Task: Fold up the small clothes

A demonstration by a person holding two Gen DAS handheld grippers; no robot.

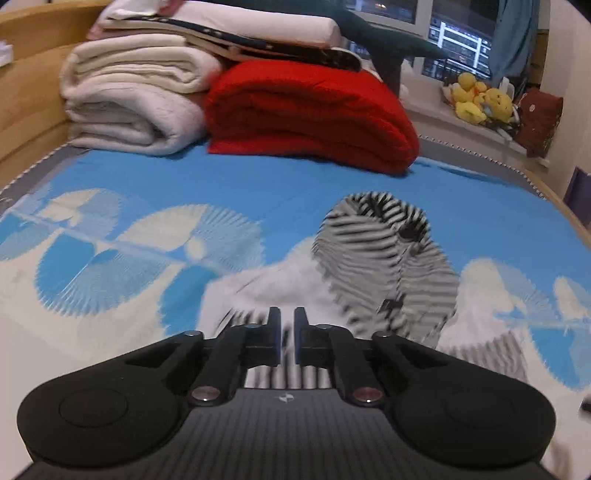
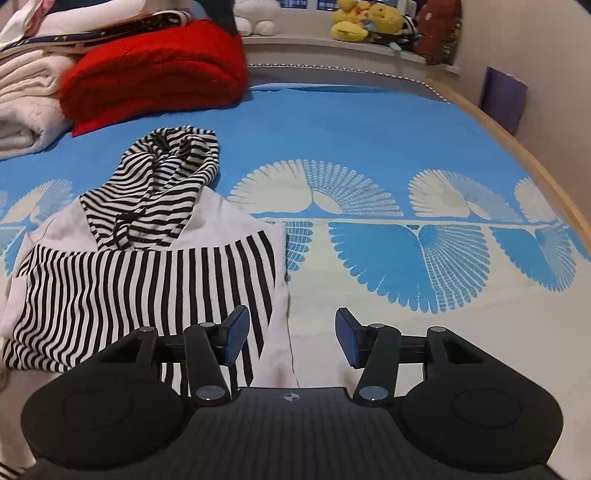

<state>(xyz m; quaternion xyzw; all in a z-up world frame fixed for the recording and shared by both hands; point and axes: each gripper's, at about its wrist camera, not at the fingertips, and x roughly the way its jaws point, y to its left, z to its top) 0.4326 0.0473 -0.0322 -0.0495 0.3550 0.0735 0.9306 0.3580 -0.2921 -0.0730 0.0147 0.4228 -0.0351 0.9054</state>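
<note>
A small white hoodie with black-and-white stripes [image 2: 147, 280] lies on the blue and white bed cover [image 2: 369, 129], its striped hood [image 2: 166, 177] toward the far side. In the left wrist view the hoodie [image 1: 388, 266] is blurred. My left gripper [image 1: 287, 328] is nearly closed, pinching the striped fabric of the hoodie at its near edge. My right gripper [image 2: 291, 336] is open and empty, hovering just above the hoodie's right edge, with its left finger [image 2: 234, 332] over the stripes.
A folded red blanket [image 1: 310, 118] and cream blankets [image 1: 129, 103] are stacked at the far left of the bed. Yellow plush toys [image 2: 365, 20] sit on the windowsill. The wooden bed frame [image 2: 524, 155] runs along the right edge by the wall.
</note>
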